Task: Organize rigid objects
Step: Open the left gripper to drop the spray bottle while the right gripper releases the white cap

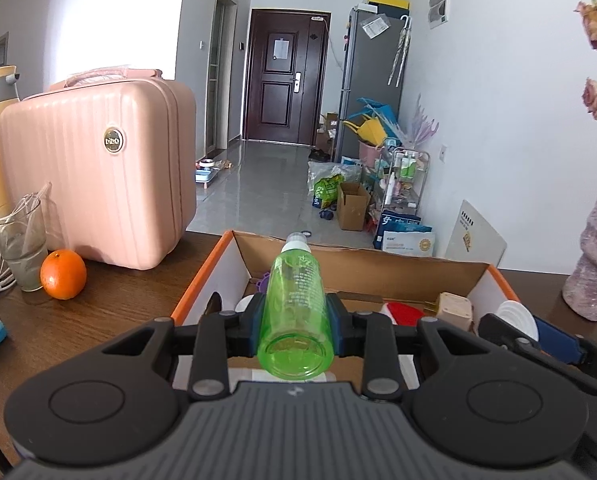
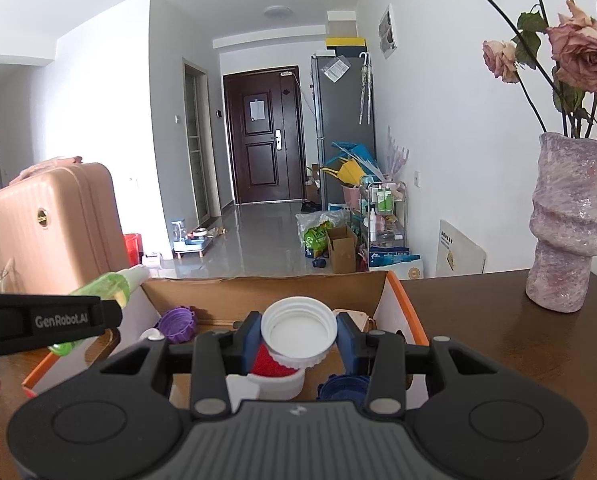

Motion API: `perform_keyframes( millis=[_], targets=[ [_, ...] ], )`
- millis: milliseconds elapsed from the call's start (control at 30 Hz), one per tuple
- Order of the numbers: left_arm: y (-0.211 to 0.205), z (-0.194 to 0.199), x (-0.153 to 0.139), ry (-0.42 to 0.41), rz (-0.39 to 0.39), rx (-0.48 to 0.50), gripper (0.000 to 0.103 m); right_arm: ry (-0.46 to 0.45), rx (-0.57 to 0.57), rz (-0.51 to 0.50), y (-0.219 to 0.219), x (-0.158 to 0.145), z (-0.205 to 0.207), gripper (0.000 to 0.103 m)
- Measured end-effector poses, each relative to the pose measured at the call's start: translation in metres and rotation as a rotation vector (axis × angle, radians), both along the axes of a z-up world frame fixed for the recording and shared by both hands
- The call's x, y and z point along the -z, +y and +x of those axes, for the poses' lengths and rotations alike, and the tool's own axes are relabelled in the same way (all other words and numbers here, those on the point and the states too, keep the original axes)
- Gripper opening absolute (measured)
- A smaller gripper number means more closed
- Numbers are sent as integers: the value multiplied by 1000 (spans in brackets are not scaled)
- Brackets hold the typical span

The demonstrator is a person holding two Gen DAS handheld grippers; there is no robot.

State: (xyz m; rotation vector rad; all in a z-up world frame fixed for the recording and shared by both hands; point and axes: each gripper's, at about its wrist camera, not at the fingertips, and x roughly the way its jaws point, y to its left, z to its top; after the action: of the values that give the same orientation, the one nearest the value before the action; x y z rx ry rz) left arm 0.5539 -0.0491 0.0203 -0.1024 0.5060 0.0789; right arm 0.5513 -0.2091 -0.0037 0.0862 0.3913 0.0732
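Already both claws are loaded and hanging over the open cardboard box with orange edging, which sits on the dark wooden surface. The left claw is clamped tight around a translucent green plastic bottle with a white neck, held lengthwise with its base toward the camera and its capped end out over the box. The right claw is closed on a white ribbed plastic screw lid, open side facing the lens, also above the box. Inside lie several things seemingly sorted earlier: a purple ribbed cap, a red cap seated on a white one, a dark blue lid and a pale wooden block. My guess is that the task is well along, with these two pieces yet to be set down; the orange fruit and the clear crinkled plastic cup stand outside the box near the pink ribbed hard-shell case, and whether they belong to the job I cannot tell. As for writing, the left claw's side reads "GenRobot.AI" in the right wrist view, the case's round gold badge has lettering too small to make out, and the bottle's white print is unreadable.
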Motion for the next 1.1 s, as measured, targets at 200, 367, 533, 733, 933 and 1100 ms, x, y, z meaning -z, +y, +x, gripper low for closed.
perform_keyframes(
  millis=[200, 367, 533, 733, 933, 1100],
  targets=[
    [4, 18, 7, 14, 21, -9, 32, 13, 5, -15, 0, 3, 14, 39],
    [6, 27, 12, 23, 33, -2, 32, 29, 3, -33, 1, 7, 20, 39],
    [6, 31, 16, 34, 44, 30, 36, 64, 3, -57, 4, 11, 23, 42],
    [10, 24, 12, -10, 72, 4, 98, 84, 35, -77, 0, 11, 25, 90],
    [10, 25, 11, -6, 96, -5, 103, 91, 49, -72, -1, 12, 23, 103],
    [11, 26, 12, 2, 94, -6, 103, 96, 50, -71, -1, 12, 24, 103]
  ],
)
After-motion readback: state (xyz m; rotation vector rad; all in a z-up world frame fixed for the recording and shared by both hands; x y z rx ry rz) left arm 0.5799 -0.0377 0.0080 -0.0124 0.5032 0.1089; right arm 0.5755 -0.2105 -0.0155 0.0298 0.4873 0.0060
